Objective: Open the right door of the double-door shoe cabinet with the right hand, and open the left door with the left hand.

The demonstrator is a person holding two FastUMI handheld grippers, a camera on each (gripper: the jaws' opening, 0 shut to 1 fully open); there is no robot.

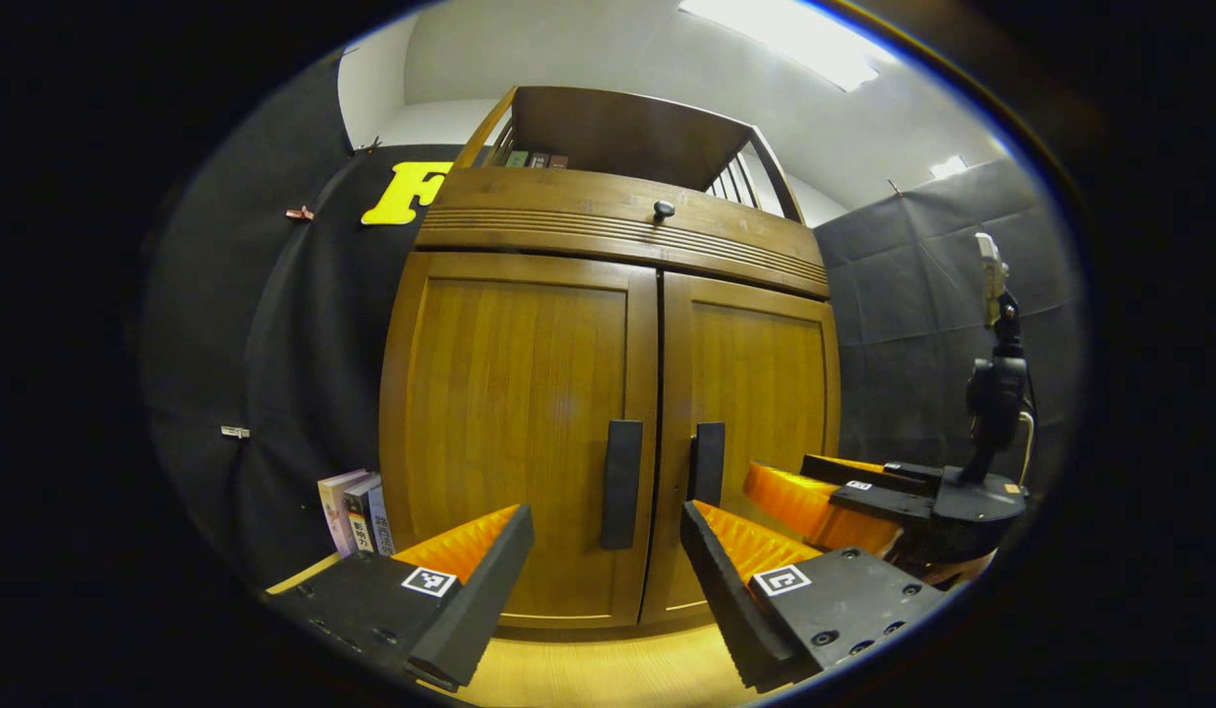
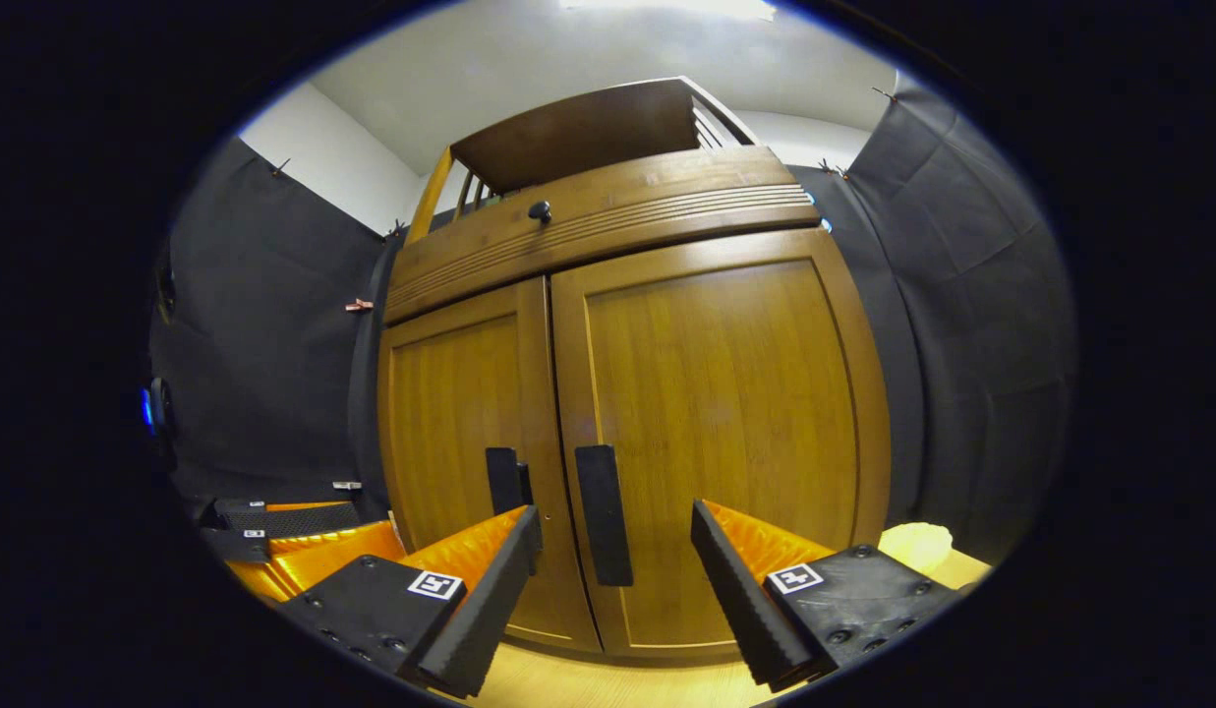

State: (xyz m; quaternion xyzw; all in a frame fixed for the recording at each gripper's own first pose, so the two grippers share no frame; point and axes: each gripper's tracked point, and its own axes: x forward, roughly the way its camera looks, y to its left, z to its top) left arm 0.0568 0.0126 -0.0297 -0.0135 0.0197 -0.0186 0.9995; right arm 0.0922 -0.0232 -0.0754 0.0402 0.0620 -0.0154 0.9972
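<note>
Both hand-held grippers, left and right, are held spread before the closed shoe cabinet, each facing a door handle.

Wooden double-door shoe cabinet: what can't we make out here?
- Inside of the brown wooden double-door shoe cabinet: hidden by both shut doors, in both views.
- Upright books left of the cabinet: left gripper view, too small to read.
- Pale yellow object: right gripper view, partly hidden behind a finger.
</note>
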